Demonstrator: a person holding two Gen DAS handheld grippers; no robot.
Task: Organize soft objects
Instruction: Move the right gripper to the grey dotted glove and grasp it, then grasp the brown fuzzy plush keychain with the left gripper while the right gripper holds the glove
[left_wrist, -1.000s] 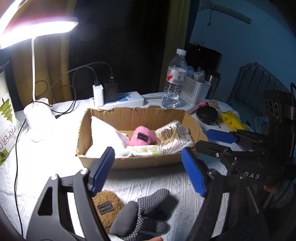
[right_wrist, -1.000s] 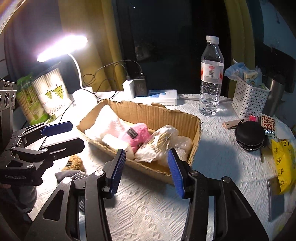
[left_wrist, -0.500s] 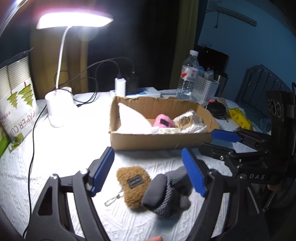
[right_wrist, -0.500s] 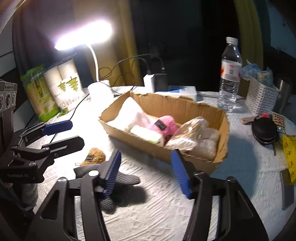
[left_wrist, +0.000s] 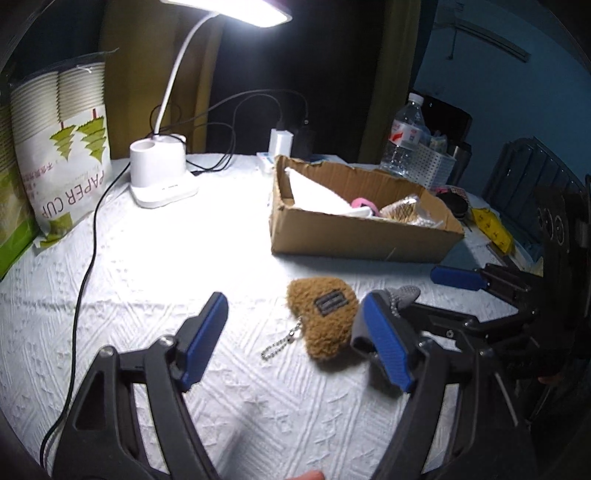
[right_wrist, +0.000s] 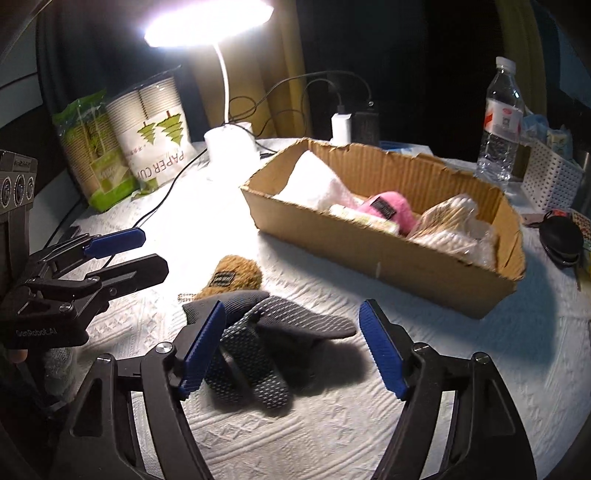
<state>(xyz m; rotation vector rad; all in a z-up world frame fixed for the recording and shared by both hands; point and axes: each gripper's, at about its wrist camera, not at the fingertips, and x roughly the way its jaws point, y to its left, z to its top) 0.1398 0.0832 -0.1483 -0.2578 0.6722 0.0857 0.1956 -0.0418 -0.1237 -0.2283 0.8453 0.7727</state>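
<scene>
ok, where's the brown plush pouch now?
On the tablecloth in front of the cardboard box, touching the grey glove; centre-right in the left wrist view: brown plush pouch.

Home setting, a cluttered table at night.

A white textured cloth (left_wrist: 155, 295) is covering the table, and a white desk lamp (left_wrist: 162, 173) is lighting it against dark surroundings. Yellow curtains (right_wrist: 280, 88) are hanging behind. Chargers (right_wrist: 341, 127) are sitting plugged in at the back, cables trailing over the cloth. A sleeve of paper cups (left_wrist: 62, 147) is leaning at the left edge. A water bottle (right_wrist: 500, 118) is standing beside a white perforated basket (right_wrist: 550, 177) holding small packets. A torn cardboard box (right_wrist: 388, 254) is serving as a bin for household soft bits. A dark chair back (left_wrist: 532, 173) is showing by a blue wall (left_wrist: 498, 81).
</scene>
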